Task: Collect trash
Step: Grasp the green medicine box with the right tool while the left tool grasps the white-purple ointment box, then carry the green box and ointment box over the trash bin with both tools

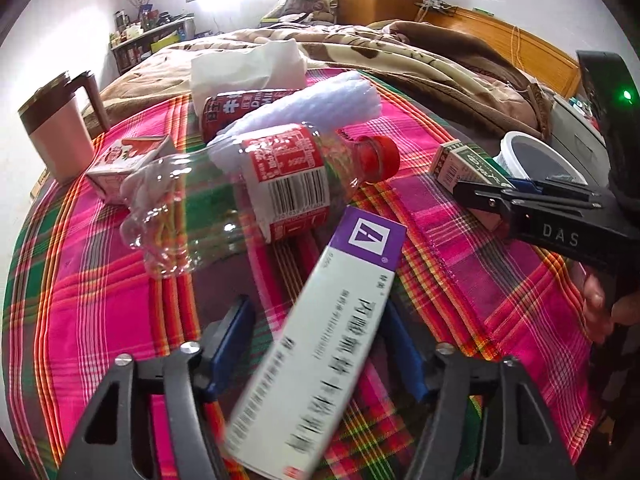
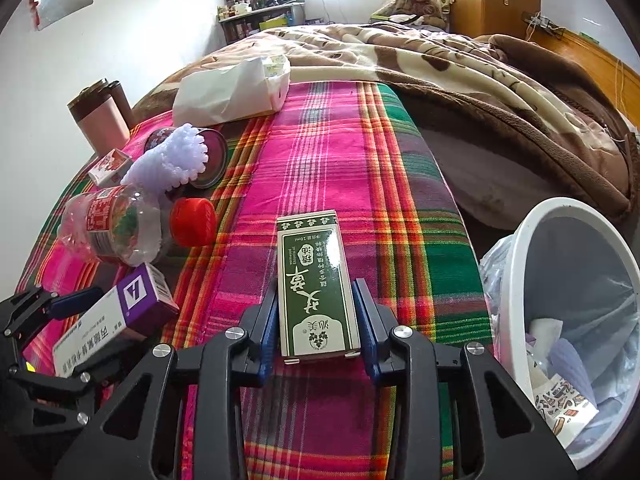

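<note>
The right gripper [image 2: 318,320] has its blue jaws closed against the two long sides of the green carton [image 2: 314,284], a small box with white characters, which it holds flat just above the plaid cloth [image 2: 320,152]. The bin [image 2: 516,280], white and lined with a clear bag, stands near on the right with its mouth tilted toward the gripper and some paper scraps already inside. To do this step well, the carton should be carried right, well over the rim, before the jaws let go; since the pads grip only the near half of the box, a level, unhurried swing should keep it from pivoting out

On the near left, the left gripper [image 1: 316,344] has a long white box with a purple end [image 1: 320,336] between its jaws; the box is blurred and slanted, and the blue pads appear to stand off from its sides, so I cannot tell whether it is gripped or loose. It likely goes to the bin second, once the right side is out of the way

Farther on the left lie a crushed clear bottle with a red cap [image 2: 120,228], a white foam sleeve [image 2: 176,160] over a red can [image 2: 208,156], and a small red-and-white carton [image 2: 110,166]. Beyond those stand a pink mug with a brown lid [image 2: 100,120] and a white paper bag [image 2: 232,88] at the far edge, where the cloth meets the bed's brown blanket [image 2: 460,64]
</note>
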The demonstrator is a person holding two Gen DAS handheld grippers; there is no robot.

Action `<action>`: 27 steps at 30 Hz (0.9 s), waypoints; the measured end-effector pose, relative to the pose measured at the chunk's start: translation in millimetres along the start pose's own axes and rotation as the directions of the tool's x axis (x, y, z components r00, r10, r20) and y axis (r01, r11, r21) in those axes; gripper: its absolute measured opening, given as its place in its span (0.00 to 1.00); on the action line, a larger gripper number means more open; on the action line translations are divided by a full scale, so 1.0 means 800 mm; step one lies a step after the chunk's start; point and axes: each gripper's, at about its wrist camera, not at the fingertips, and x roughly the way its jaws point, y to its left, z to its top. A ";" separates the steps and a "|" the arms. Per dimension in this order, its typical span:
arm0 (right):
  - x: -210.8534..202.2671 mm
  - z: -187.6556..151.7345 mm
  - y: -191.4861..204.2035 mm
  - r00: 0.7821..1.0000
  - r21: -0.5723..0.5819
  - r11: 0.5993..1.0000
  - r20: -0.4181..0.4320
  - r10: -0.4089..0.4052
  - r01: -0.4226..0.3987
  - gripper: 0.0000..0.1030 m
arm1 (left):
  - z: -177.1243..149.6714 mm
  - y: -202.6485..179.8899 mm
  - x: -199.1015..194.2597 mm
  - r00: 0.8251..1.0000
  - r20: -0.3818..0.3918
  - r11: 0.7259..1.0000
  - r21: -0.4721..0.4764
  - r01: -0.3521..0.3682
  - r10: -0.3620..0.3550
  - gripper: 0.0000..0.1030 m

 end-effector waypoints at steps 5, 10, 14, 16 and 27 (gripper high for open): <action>-0.008 -0.004 -0.001 1.000 0.011 1.000 0.022 0.006 -0.006 0.32 | -0.003 -0.002 -0.005 1.000 0.008 1.000 -0.027 0.002 -0.002 0.46; -0.017 -0.009 -0.002 0.999 0.014 1.000 0.046 0.010 -0.010 0.31 | -0.004 -0.001 -0.010 1.000 0.016 0.998 -0.065 0.015 -0.014 0.36; -0.026 -0.015 -0.002 0.998 0.014 1.000 0.059 0.018 -0.018 0.31 | -0.007 -0.004 -0.012 1.000 0.022 0.997 -0.079 0.022 -0.020 0.36; -0.029 -0.017 -0.002 0.998 0.015 1.000 0.064 0.020 -0.021 0.31 | -0.008 -0.006 -0.017 0.999 0.031 0.996 -0.083 0.027 -0.024 0.36; -0.056 -0.028 -0.015 0.993 0.045 0.998 0.113 0.031 -0.036 0.31 | -0.003 -0.031 -0.042 0.995 0.091 0.997 -0.071 0.042 -0.035 0.36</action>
